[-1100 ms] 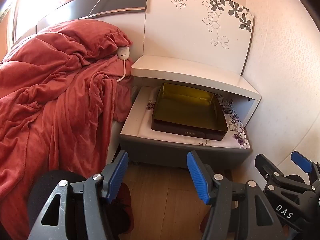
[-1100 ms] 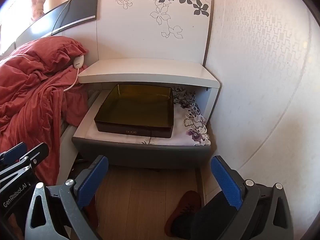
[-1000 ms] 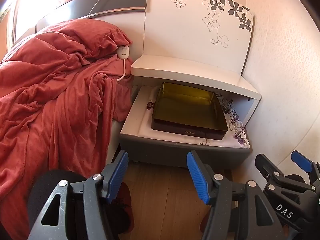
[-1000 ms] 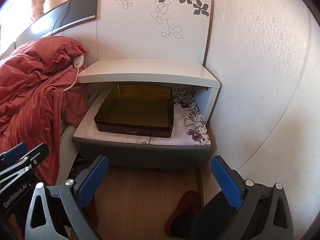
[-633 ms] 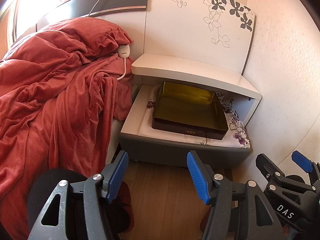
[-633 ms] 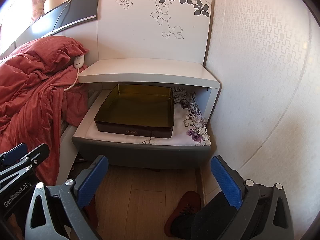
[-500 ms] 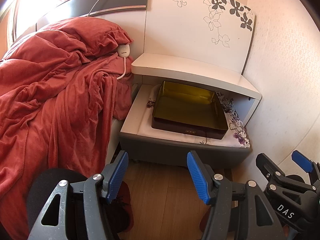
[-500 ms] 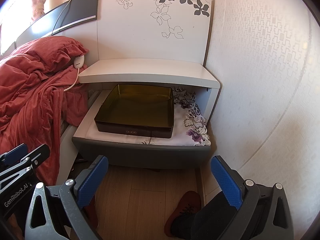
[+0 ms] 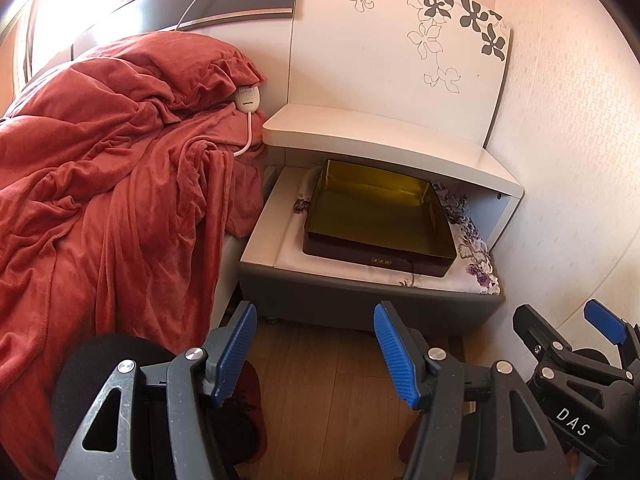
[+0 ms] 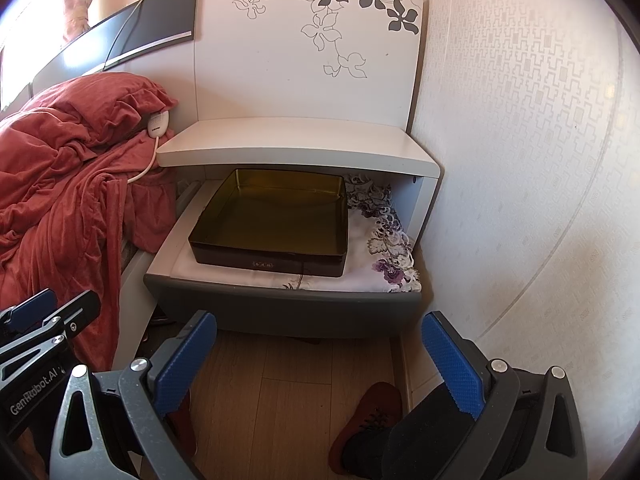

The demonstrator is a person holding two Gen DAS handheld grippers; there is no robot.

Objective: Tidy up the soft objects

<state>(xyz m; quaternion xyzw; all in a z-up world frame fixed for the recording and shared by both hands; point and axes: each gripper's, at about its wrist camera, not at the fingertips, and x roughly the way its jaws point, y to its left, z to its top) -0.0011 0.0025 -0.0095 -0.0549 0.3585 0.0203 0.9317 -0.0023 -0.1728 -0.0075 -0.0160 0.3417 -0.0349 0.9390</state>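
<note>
Both grippers idle, jaws apart, nothing between them — left gripper (image 9: 316, 344), right gripper (image 10: 320, 360), both over the wood floor (image 10: 280, 392). The soft stuff I take as the target is the red blanket (image 9: 100, 184), heaped on the bed up-left of both tools. Left gripper sits nearer. The dark tray (image 10: 272, 224) in the open nightstand drawer (image 10: 280, 308) lies dead ahead, empty.

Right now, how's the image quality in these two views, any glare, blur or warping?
Left wrist view: window glare washes out the top-left corner, fisheye bends the headboard, and the red blanket stays sharp. Right wrist view: sharp, evenly lit, the wall curves, corners vignette dark.
</note>
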